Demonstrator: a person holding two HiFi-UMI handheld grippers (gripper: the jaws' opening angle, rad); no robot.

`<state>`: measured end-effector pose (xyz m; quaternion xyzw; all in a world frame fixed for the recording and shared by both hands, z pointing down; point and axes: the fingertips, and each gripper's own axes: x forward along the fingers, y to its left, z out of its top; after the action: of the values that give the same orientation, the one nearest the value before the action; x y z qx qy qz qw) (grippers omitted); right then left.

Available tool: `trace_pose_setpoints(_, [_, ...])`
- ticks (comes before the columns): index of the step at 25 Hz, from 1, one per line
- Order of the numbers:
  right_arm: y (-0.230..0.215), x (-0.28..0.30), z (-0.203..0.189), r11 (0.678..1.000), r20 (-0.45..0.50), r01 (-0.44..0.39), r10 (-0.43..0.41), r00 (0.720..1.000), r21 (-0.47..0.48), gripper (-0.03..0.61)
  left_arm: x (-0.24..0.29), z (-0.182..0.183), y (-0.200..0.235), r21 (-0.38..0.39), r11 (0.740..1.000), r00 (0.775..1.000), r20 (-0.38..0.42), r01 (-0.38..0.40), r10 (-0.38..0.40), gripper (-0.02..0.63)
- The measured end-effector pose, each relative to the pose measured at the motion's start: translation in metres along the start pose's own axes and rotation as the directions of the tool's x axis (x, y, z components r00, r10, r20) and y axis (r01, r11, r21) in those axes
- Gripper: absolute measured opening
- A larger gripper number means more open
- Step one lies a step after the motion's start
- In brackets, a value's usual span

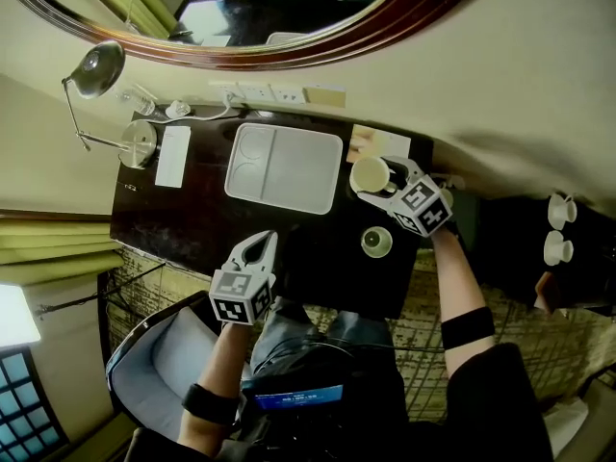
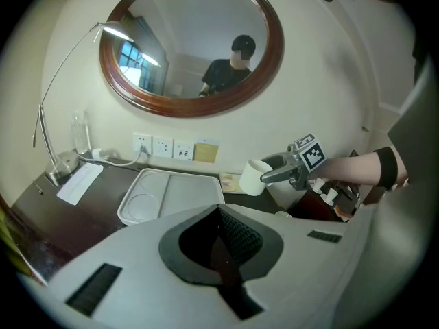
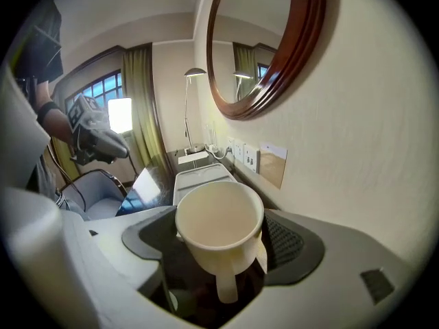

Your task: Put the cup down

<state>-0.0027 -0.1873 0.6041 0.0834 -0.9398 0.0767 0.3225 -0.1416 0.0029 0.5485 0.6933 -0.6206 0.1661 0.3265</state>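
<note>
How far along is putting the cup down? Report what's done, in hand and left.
Done: the right gripper is shut on the cup. In hand: the cup hangs above the dark desk, beside the white tray. Left: setting it on the desk and letting go. The left gripper is shut, empty.

FREE: bare tabletop [image 1: 164, 221] front-left, wide open | MID: white tray [image 1: 284, 168] hogs the centre | LEFT-BACK: lamp base [image 1: 141, 143], white card [image 1: 173, 156] | RIGHT: teacup [image 1: 376, 242] front-right; right hand-held gripper [image 1: 380, 177] with cup [image 1: 367, 173] just beside tray's right end | BACK: wall [image 1: 462, 85] close behind
</note>
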Motion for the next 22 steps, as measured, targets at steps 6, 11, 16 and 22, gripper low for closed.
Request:
trace_pose_setpoints(6, [0.028,0.025,0.071,0.999,0.039,0.023,-0.025,0.999,0.035,0.417,-0.019,0.007,0.032,-0.013,1.000,1.000,0.017,0.000,0.001,0.000])
trace_pose_setpoints(11, [0.055,0.078,0.110,0.998,0.031,0.037,-0.038,0.999,0.052,0.417,-0.025,0.018,0.065,0.010,1.000,0.999,0.028,0.023,-0.024,0.000])
trace_pose_setpoints(16, [0.072,0.133,0.144,0.993,0.031,0.051,-0.054,0.998,0.106,0.418,-0.021,0.030,0.091,0.001,0.999,0.998,0.039,0.052,-0.052,0.000])
trace_pose_setpoints(22, [0.069,0.200,0.160,0.983,0.023,0.084,-0.089,0.996,0.164,0.419,-0.005,0.036,0.110,0.030,0.993,0.994,0.018,0.111,-0.112,0.000])
